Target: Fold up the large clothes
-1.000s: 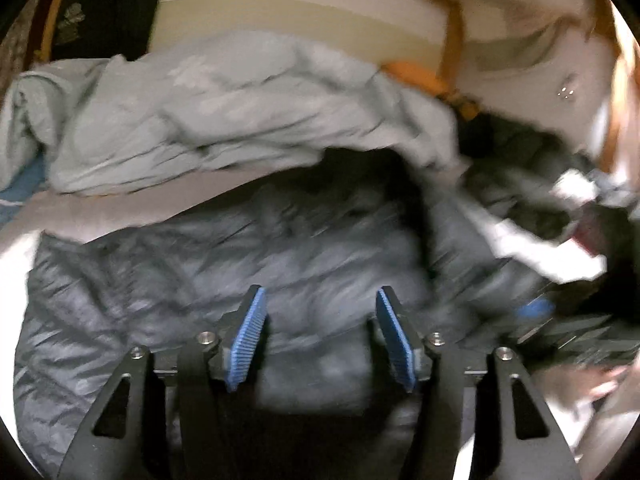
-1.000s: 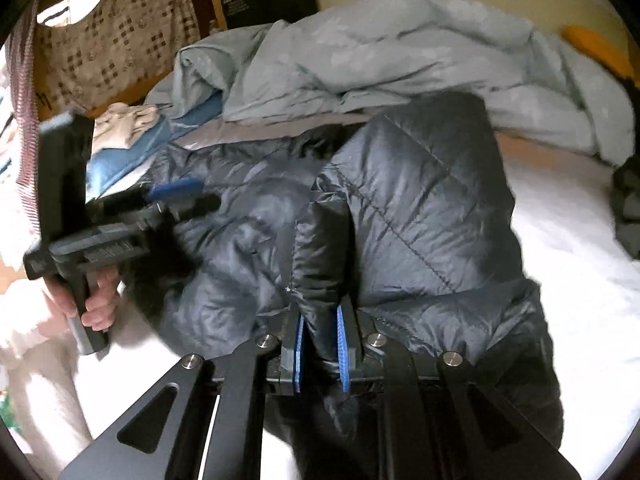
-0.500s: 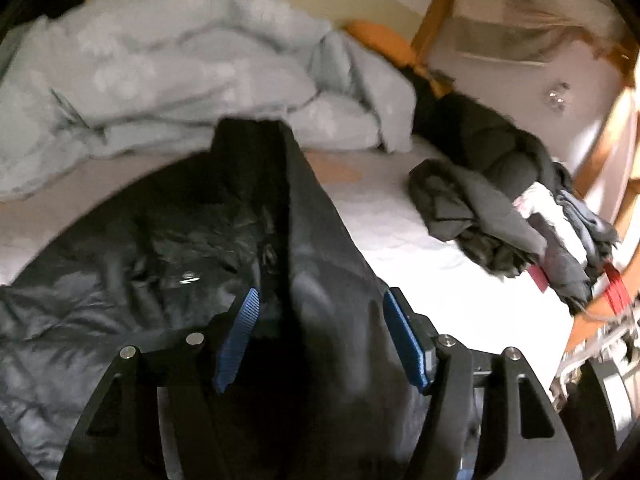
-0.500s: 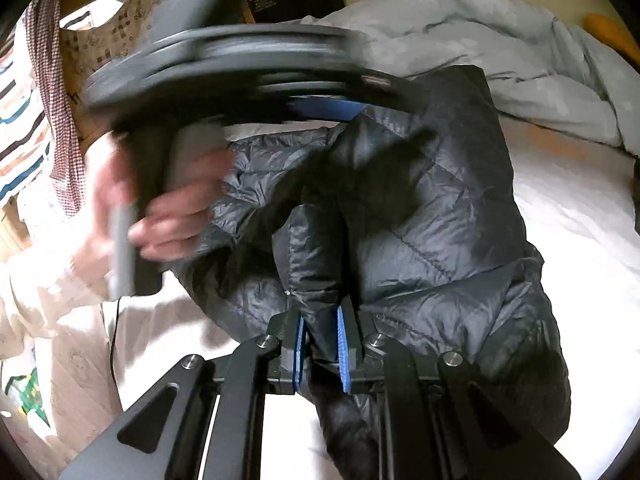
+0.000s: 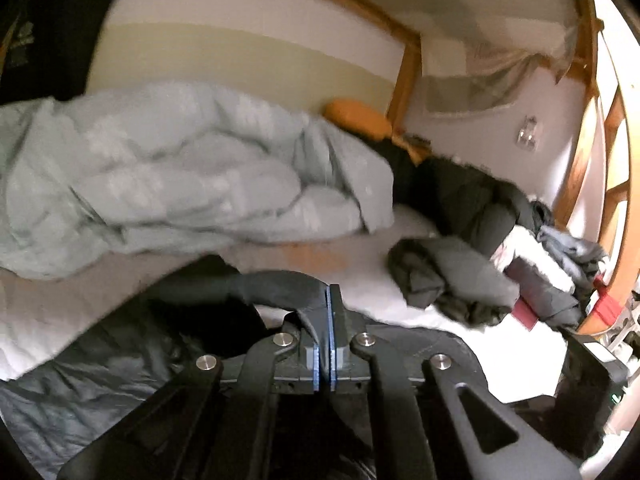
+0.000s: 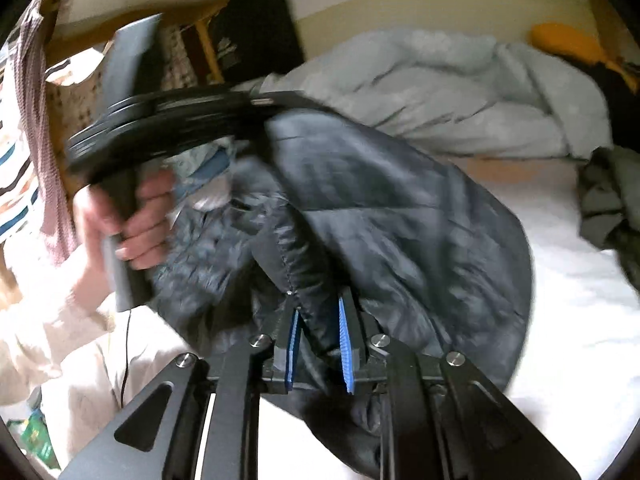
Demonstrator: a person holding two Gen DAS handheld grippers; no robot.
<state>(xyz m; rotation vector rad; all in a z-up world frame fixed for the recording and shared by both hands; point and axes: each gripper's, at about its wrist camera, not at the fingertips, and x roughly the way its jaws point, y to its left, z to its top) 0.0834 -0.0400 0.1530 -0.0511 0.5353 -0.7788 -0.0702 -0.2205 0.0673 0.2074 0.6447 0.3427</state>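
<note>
A dark quilted puffer jacket (image 6: 400, 208) hangs partly lifted over the white bed sheet (image 6: 580, 300). My right gripper (image 6: 320, 304) has a thick fold of its hem between the blue pads, and its jaws are opening slightly. My left gripper (image 5: 329, 294) is shut, with a thin dark edge of the jacket (image 5: 272, 284) pinched at its tips. In the right wrist view the left gripper (image 6: 266, 116), held by a person's hand (image 6: 140, 220), holds that edge up at the jacket's top left. The rest of the jacket (image 5: 100, 380) sags below.
A crumpled pale blue duvet (image 5: 180, 176) fills the back of the bed, beside an orange pillow (image 5: 356, 116). A heap of dark and grey clothes (image 5: 460, 280) lies on the right, near the wooden bed frame (image 5: 408, 76). Patterned cloths (image 6: 36, 140) hang at the left.
My left gripper has shut on the jacket's edge and risen with it. My right gripper has also lifted with its fold, and the jacket has come partly off the sheet.
</note>
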